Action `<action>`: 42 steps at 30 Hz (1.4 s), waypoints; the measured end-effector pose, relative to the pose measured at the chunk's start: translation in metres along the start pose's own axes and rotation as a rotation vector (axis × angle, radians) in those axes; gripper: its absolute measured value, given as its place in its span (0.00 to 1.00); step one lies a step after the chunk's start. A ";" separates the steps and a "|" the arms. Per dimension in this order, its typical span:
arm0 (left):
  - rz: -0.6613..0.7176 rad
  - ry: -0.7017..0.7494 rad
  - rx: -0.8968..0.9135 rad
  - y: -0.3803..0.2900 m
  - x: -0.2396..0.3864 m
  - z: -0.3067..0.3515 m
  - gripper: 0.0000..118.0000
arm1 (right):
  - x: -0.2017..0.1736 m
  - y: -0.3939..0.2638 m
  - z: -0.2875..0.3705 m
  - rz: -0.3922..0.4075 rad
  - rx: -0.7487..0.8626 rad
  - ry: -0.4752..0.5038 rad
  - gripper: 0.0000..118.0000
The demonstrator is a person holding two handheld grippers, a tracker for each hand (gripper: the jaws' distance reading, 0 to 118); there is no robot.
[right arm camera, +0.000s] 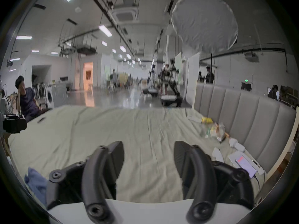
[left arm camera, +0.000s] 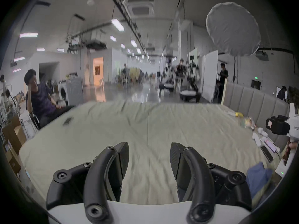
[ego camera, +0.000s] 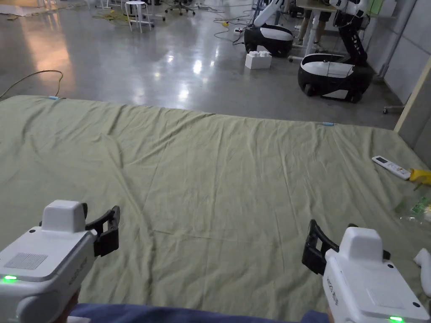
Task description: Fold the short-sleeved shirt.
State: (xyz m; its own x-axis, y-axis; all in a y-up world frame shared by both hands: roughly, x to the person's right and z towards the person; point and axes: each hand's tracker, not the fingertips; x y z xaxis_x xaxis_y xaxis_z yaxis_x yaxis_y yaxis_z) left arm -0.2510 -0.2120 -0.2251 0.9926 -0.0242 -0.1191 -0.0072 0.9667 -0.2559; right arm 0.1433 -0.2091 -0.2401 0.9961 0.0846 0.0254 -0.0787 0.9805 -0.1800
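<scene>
A blue garment (ego camera: 181,313) lies bunched at the near edge of the green bed sheet (ego camera: 210,176), low between my two grippers; most of it is cut off by the frame. It also shows at the right edge of the left gripper view as the blue garment (left arm camera: 258,175) and at the lower left of the right gripper view as the blue garment (right arm camera: 36,182). My left gripper (ego camera: 107,231) hovers over the sheet at the near left, jaws apart and empty (left arm camera: 149,148). My right gripper (ego camera: 315,248) hovers at the near right, open and empty as well (right arm camera: 148,145).
A white remote (ego camera: 391,167), a yellow item (ego camera: 421,176) and plastic wrappers lie along the bed's right side by the grey padded headboard (right arm camera: 242,114). A phone (left arm camera: 68,120) rests at the far left. A seated person (left arm camera: 40,98) and wheeled robots (ego camera: 332,75) are beyond the bed.
</scene>
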 end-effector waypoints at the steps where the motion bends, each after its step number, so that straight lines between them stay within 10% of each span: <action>1: -0.015 0.024 0.036 0.006 0.007 0.002 0.46 | -0.005 0.006 0.000 -0.003 0.033 -0.010 0.50; 5: -0.015 0.055 0.140 0.022 0.022 0.010 0.20 | -0.017 0.022 0.000 -0.002 0.129 -0.019 0.12; 8: -0.037 0.075 0.162 0.025 0.030 0.011 0.04 | -0.021 0.026 -0.002 -0.009 0.141 -0.016 0.02; 21: 0.069 0.028 0.067 0.020 -0.006 0.005 0.02 | -0.021 0.021 -0.002 0.001 0.155 0.003 0.01; 34: 0.262 -0.209 -0.538 -0.067 -0.141 -0.010 0.02 | -0.032 0.012 -0.011 0.052 0.100 0.054 0.01; 36: 0.280 -0.207 -0.577 -0.082 -0.153 -0.010 0.07 | -0.035 0.009 -0.013 0.056 0.091 0.059 0.01; 40: 0.448 -0.339 -0.686 -0.115 -0.180 -0.020 0.61 | -0.041 0.006 -0.014 0.059 0.069 0.073 0.01; 42: 0.510 -0.394 -0.721 -0.130 -0.190 -0.026 0.68 | -0.042 0.005 -0.015 0.066 0.061 0.078 0.01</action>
State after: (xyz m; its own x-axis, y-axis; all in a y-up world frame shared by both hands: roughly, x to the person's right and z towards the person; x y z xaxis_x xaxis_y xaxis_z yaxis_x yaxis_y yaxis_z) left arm -0.4419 -0.3396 -0.1945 0.8181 0.5691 -0.0819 -0.3908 0.4459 -0.8053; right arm 0.1012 -0.2109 -0.2567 0.9886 0.1374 -0.0618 -0.1440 0.9824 -0.1188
